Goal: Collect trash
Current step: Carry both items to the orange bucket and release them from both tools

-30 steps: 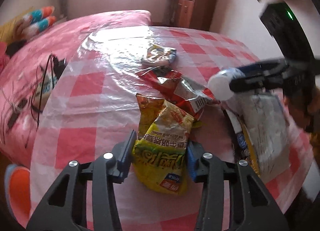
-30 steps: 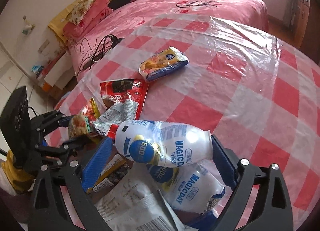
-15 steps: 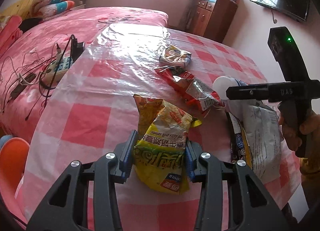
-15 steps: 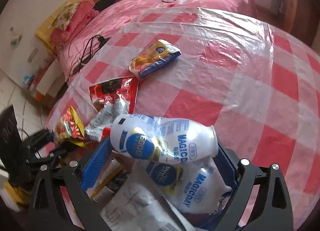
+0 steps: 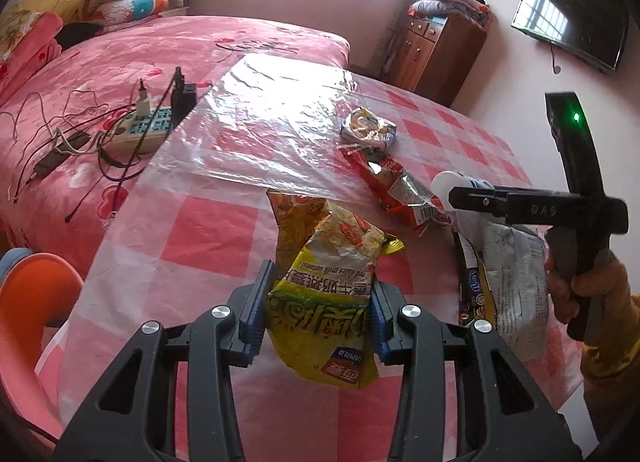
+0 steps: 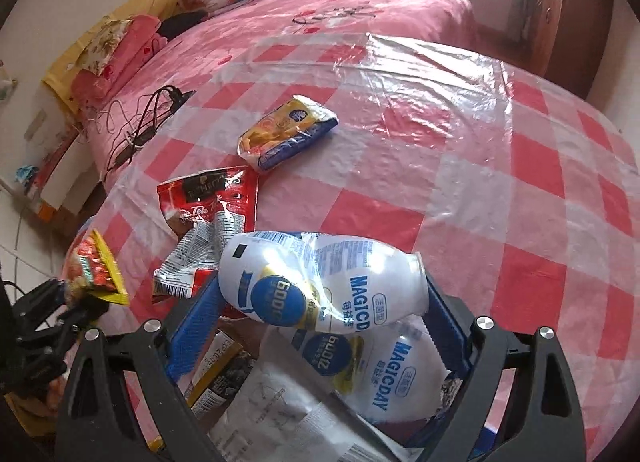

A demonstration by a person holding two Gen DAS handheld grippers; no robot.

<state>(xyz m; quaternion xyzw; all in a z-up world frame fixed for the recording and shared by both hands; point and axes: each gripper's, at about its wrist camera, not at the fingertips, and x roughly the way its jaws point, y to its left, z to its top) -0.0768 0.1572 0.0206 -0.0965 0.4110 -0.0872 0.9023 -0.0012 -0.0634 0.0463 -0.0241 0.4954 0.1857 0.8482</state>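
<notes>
My left gripper point(image 5: 316, 322) is shut on a crumpled yellow snack bag point(image 5: 324, 294), held just above the checked tablecloth point(image 5: 208, 238). My right gripper point(image 6: 320, 314) holds a white MAGICDAY bottle point(image 6: 320, 282) lengthwise between its blue pads. Its jaws are closing on the bottle. Under it lies a pile with a second white bottle point(image 6: 396, 374) and a white printed wrapper point(image 6: 288, 402). A red packet point(image 6: 212, 201) and a yellow-blue packet point(image 6: 288, 133) lie further out on the table. The left gripper with the yellow bag point(image 6: 94, 270) shows at the left edge of the right wrist view.
A bed with a pink cover point(image 5: 120, 61) stands behind the table, with a power strip point(image 5: 136, 129) and cables on it. An orange chair point(image 5: 32, 302) is at the near left edge. A wooden cabinet point(image 5: 440, 45) and a wall TV point(image 5: 572, 21) are at the back right.
My left gripper has rolled and shifted sideways with the yellow bag still in it. The right gripper has tilted a little, the bottle staying between its pads.
</notes>
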